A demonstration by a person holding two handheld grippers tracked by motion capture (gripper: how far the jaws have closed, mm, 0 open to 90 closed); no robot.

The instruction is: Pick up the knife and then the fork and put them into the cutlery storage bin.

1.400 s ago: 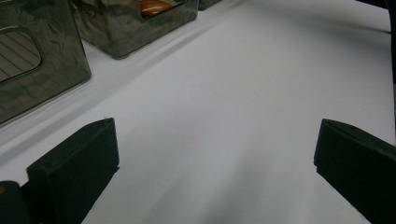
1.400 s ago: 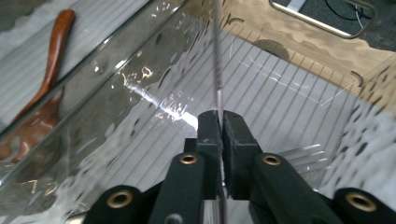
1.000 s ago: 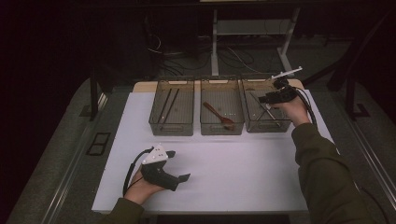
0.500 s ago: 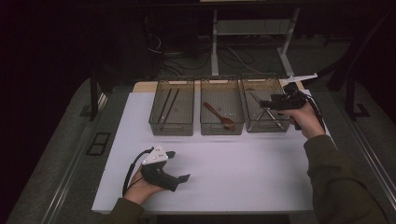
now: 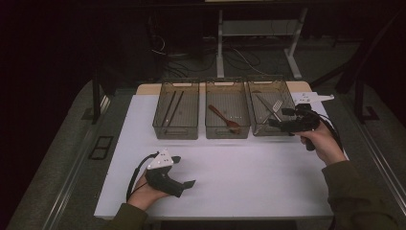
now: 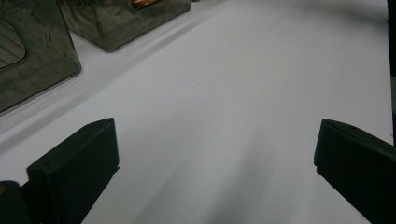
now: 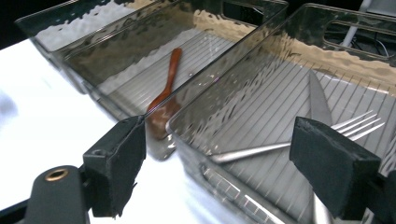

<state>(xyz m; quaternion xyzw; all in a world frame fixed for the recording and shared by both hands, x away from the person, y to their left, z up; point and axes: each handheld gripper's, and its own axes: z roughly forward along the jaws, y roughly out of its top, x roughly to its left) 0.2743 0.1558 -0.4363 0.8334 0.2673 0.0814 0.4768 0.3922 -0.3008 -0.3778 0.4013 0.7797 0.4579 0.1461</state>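
Right gripper withdrew from the bin, fingers just opening, empty.

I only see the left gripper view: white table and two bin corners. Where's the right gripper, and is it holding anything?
Observer: The right gripper is at the front of the right bin. Its jaws have just been opening, with nothing between them.
Operator: What's in that bin?
Observer: A fork and a knife lie on its floor.
Operator: And the other bins?
Observer: A wooden spoon lies in the middle bin, and chopsticks lie in the left bin.
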